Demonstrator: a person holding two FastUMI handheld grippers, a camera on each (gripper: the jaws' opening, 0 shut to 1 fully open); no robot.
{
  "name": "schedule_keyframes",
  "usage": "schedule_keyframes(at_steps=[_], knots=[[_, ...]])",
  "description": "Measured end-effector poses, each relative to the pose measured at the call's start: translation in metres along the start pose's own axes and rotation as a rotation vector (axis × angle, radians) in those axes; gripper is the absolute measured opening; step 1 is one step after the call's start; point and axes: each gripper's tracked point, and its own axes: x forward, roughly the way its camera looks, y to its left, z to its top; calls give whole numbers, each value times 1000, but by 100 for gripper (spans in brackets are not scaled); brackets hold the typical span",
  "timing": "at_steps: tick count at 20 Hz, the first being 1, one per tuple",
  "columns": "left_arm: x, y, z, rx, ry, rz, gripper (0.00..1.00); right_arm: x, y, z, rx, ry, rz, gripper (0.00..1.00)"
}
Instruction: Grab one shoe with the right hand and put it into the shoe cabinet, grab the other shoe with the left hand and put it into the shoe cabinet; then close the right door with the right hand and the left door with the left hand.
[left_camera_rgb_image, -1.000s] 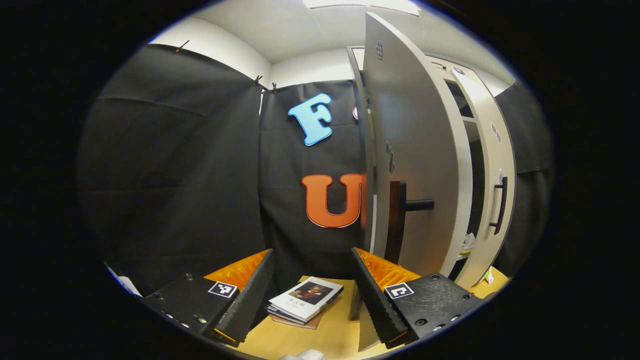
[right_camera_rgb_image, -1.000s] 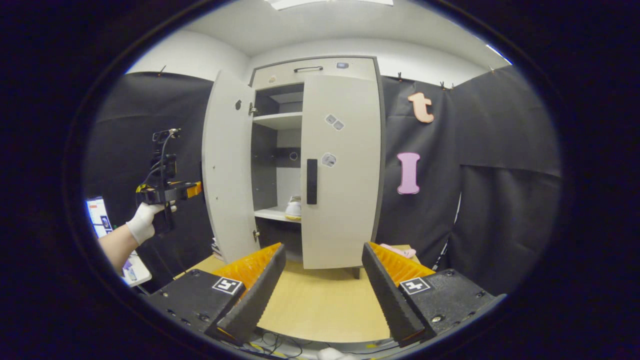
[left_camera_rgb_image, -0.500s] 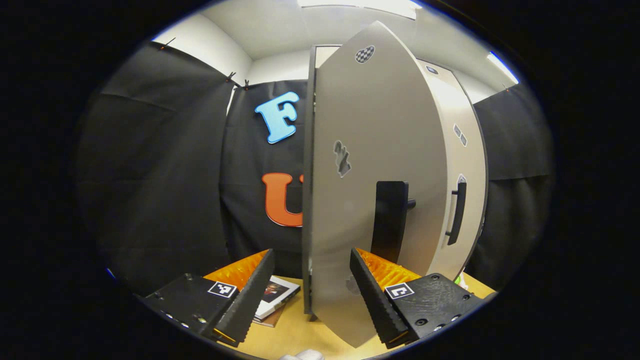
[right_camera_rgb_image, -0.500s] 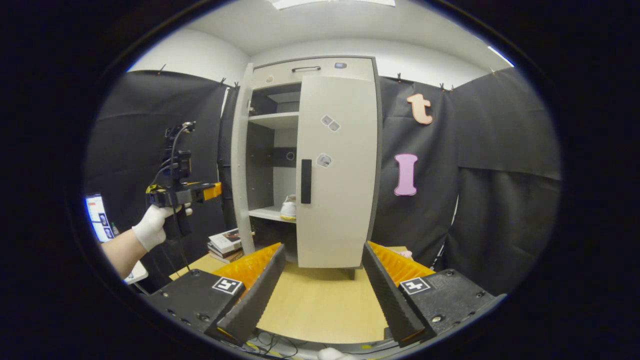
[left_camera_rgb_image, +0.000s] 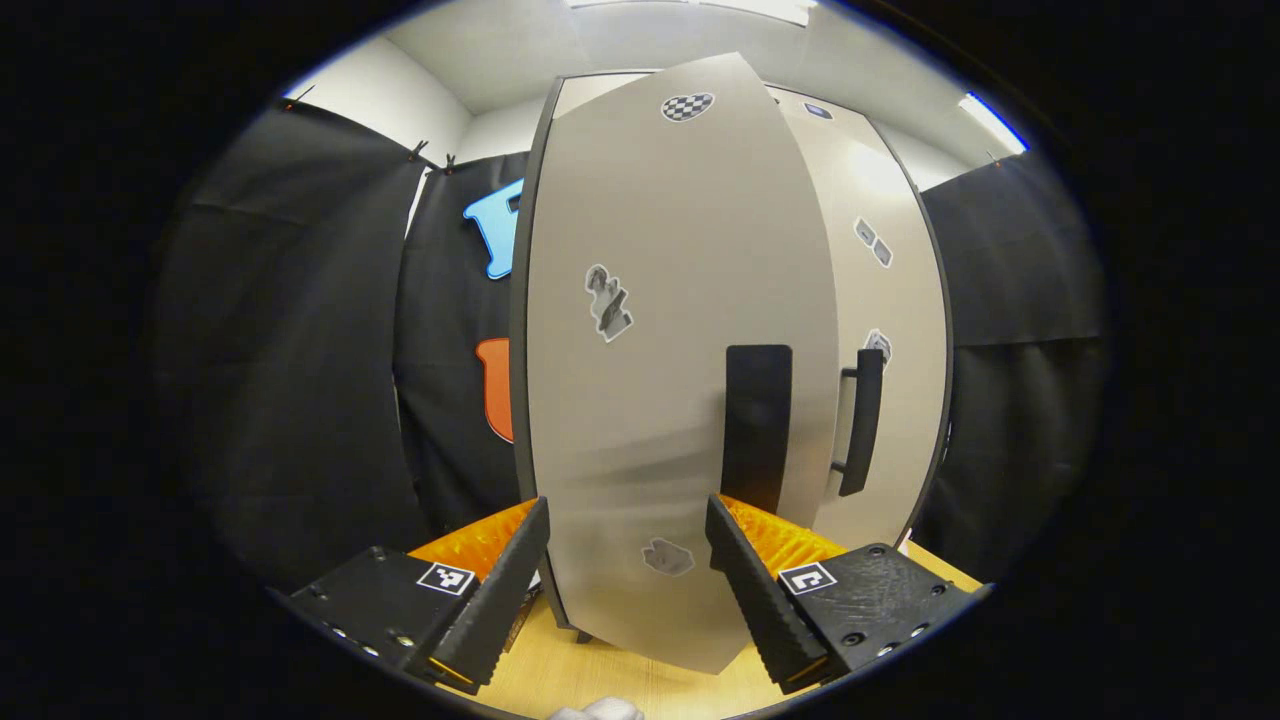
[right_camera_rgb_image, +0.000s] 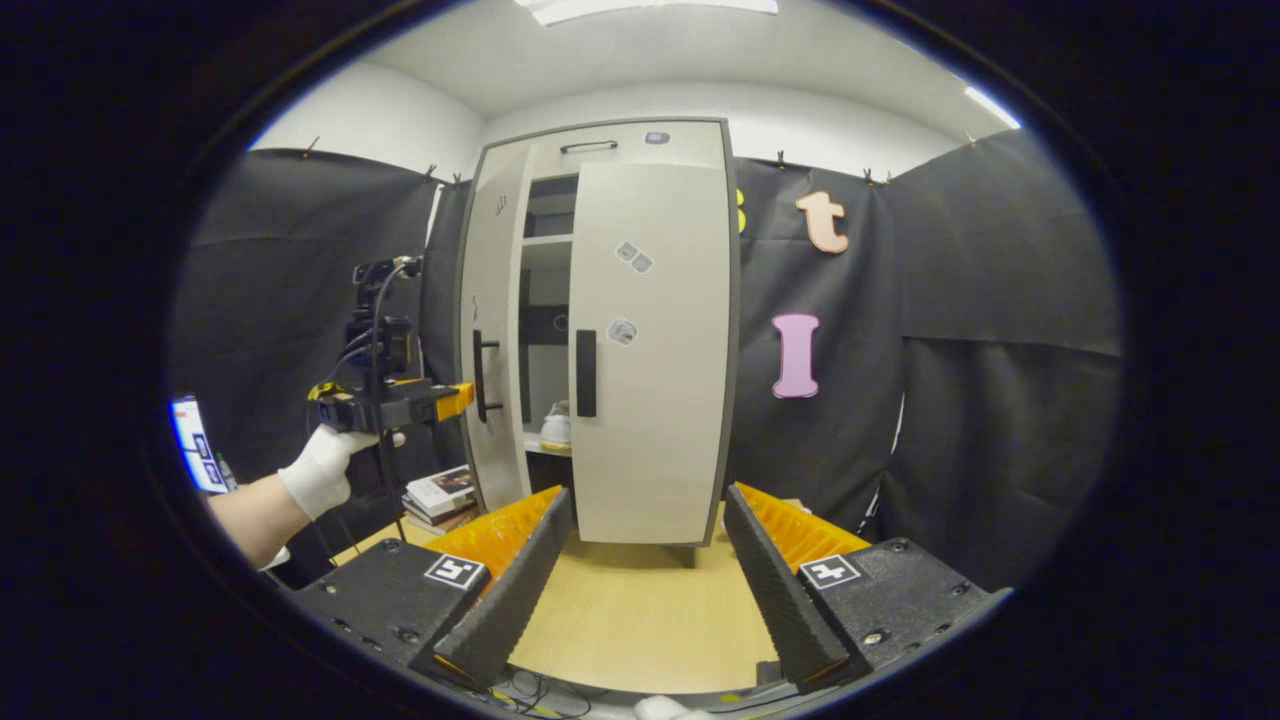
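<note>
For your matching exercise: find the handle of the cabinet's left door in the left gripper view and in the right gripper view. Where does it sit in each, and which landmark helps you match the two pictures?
Left gripper view: the left door's handle is a dark upright bar just right of centre, above the gripper's right-side finger.
Right gripper view: it stands left of centre, beside the far gripper.
Shared landmark: the right door's handle.

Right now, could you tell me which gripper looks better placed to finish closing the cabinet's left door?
Left. The left gripper is right at the left door, which stands ajar, while the right gripper hangs back, facing the closed right door.
</note>
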Motion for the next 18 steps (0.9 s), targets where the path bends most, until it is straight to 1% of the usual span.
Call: schedule_keyframes(at_steps=[2,5,6,11,16,18], knots=[[-18,4,-3,4,6,2,95,3,-1,0,11,-2,-1,99],[-55,2,-1,-19,-3,-12,95,7,-3,2,26,-16,-10,99],[-70,4,1,-19,-9,-7,95,8,-1,2,32,-20,-8,100],[-142,1,6,-16,-29,-6,95,13,4,5,38,-34,-4,99],[-203,6,1,-24,-16,12,95,12,8,8,34,-54,-22,100],[-223,15,-3,-21,-12,37,95,10,11,8,28,-64,-32,99]])
